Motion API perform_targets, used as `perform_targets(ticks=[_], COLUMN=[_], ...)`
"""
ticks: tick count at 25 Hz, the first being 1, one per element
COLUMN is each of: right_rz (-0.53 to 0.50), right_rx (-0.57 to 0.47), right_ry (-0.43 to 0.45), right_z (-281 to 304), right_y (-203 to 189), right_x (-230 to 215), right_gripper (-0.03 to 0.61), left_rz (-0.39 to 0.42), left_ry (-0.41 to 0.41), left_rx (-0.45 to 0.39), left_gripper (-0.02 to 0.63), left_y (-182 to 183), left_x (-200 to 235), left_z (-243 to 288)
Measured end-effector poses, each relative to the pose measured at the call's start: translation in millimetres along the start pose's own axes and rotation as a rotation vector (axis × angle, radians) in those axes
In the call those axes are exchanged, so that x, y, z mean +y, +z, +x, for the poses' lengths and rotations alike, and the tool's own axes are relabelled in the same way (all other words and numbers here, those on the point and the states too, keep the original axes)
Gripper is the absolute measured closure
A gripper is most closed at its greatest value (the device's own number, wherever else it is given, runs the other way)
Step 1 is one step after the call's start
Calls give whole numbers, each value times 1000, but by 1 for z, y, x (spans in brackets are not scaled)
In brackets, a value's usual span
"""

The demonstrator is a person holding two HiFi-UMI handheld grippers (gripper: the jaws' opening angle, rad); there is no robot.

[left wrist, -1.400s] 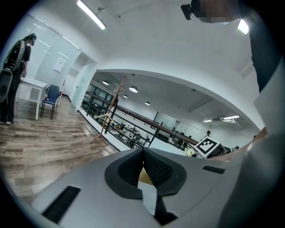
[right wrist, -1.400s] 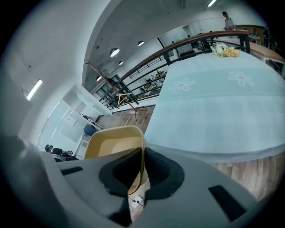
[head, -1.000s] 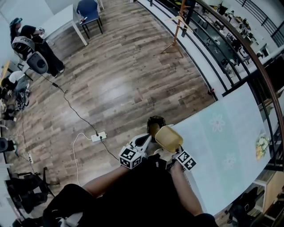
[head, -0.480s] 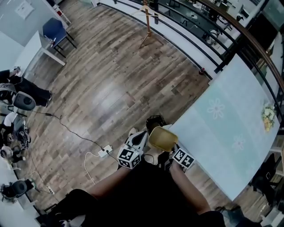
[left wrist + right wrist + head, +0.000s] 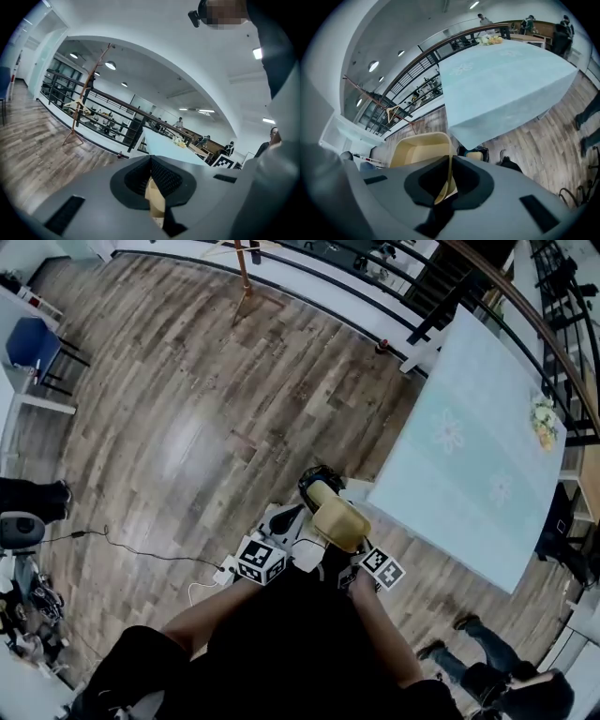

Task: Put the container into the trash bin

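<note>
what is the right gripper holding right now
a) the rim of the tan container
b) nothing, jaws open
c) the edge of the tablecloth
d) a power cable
a, the right gripper has its jaws shut on the thin rim of the tan container.

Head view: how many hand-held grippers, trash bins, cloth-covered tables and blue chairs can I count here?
Hand-held grippers: 2, the left hand-held gripper and the right hand-held gripper, which holds the yellow container
Trash bins: 1
Cloth-covered tables: 1
Blue chairs: 1
Total: 5
</note>
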State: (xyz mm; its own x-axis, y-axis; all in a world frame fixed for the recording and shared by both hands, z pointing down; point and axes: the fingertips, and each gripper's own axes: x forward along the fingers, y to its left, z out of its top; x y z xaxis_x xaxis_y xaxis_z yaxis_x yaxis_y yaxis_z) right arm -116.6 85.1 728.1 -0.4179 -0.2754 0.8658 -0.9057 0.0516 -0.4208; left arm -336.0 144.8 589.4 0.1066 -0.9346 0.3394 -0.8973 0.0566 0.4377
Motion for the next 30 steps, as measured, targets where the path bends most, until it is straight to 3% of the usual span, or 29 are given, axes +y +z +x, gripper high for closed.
perform_targets(ticks=[5,11,17,24,30], right_rz=[66,183,258,210,148], right_rx=[-53,-88,-99,-78,-74], right_ry=[-72,-123,-166,-214,-229], right_z=[3,52,129,227,262], right_y=[-14,-25,-59,-80,-86], right_x=[-1,-13,-33,-93,-120], right_gripper=[532,532,532,532,532], left_rz=[3,40,41,56,49], left_ry=[-64,-89,-135,-162,-194], left_rx=[42,134,264,335,373], left_gripper=[600,600,600,600,600], left_y=[6,-1,-52,-111,-140], left_x=[22,38,57,78,77], left_z=[3,24,39,64,63])
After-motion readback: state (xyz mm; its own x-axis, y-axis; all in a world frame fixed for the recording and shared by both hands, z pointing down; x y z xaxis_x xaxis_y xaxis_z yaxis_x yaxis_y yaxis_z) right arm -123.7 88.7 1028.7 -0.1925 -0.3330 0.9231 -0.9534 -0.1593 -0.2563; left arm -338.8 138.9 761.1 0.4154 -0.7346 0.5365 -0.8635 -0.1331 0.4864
